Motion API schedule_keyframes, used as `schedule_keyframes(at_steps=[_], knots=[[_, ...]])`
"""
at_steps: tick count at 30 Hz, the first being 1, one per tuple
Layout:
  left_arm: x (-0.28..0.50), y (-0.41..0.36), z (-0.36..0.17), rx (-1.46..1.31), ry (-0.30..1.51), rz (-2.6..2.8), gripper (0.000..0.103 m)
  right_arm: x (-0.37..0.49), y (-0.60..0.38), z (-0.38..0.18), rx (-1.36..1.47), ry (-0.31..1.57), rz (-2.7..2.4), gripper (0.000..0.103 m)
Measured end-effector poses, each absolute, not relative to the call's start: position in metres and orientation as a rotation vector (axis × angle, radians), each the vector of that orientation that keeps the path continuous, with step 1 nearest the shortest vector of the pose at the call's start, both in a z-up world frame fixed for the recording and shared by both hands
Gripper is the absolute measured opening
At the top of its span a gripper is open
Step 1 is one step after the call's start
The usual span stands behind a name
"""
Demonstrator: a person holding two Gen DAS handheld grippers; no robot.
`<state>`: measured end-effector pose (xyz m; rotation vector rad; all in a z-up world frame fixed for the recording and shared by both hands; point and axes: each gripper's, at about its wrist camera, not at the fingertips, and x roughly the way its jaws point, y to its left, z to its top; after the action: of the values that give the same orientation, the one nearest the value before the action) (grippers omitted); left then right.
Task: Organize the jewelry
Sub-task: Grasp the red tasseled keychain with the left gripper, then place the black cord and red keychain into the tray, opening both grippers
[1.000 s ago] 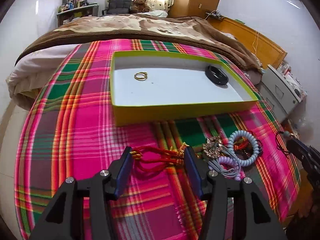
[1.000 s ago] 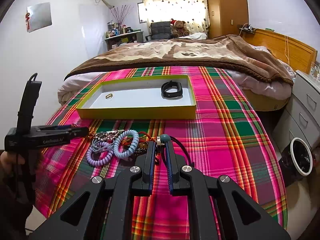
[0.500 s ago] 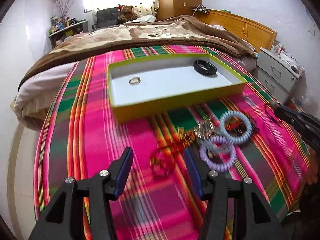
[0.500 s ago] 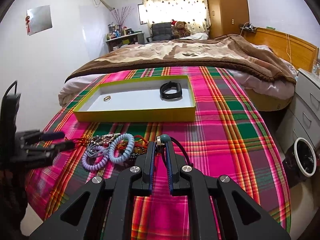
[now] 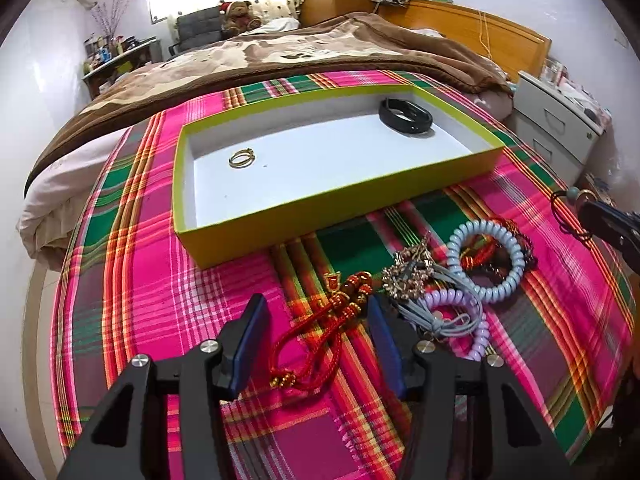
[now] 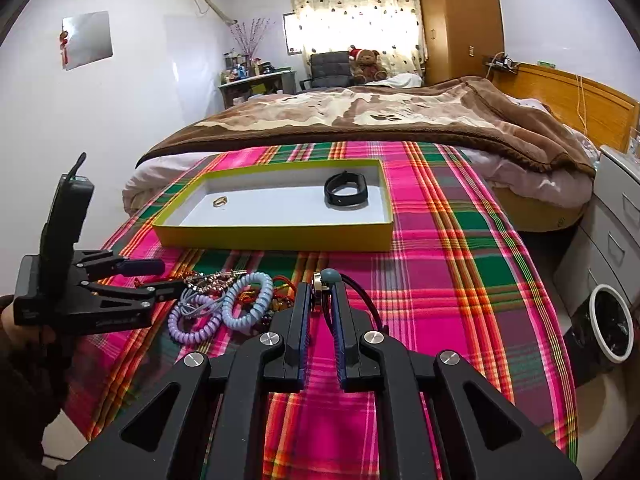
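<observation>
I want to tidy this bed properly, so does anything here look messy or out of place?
Yes: the jewelry pile lies tangled on the plaid blanket, outside the yellow-green box. The red cord bracelet, the spiral hair ties and a chain overlap. Only the gold ring and the black band lie neatly inside.

The only lettering in sight was a faint pale brand mark on the black side of the left hand-held gripper (image 6: 138, 276), seen from the right wrist view, and it was too blurred to read. No other text, label or number could be read.
</observation>
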<state>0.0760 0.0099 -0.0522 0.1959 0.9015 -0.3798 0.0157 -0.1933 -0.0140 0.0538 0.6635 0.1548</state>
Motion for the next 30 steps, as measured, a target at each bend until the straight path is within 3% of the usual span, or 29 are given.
schedule_keyframes(at_steps=[4, 7, 30], knots=[[0.076, 0.009, -0.051, 0.198, 0.901, -0.359, 0.024, 0.016, -0.195, -0.012, 0.052, 0.658, 0.16, 0.011], [0.077, 0.013, -0.049, 0.156, 0.91, -0.356, 0.014, 0.017, -0.196, -0.01, 0.046, 0.649, 0.159, 0.011], [0.096, 0.032, 0.006, 0.016, 0.769, -0.307, 0.014, 0.073, -0.185, 0.026, -0.023, 0.577, 0.226, 0.011]])
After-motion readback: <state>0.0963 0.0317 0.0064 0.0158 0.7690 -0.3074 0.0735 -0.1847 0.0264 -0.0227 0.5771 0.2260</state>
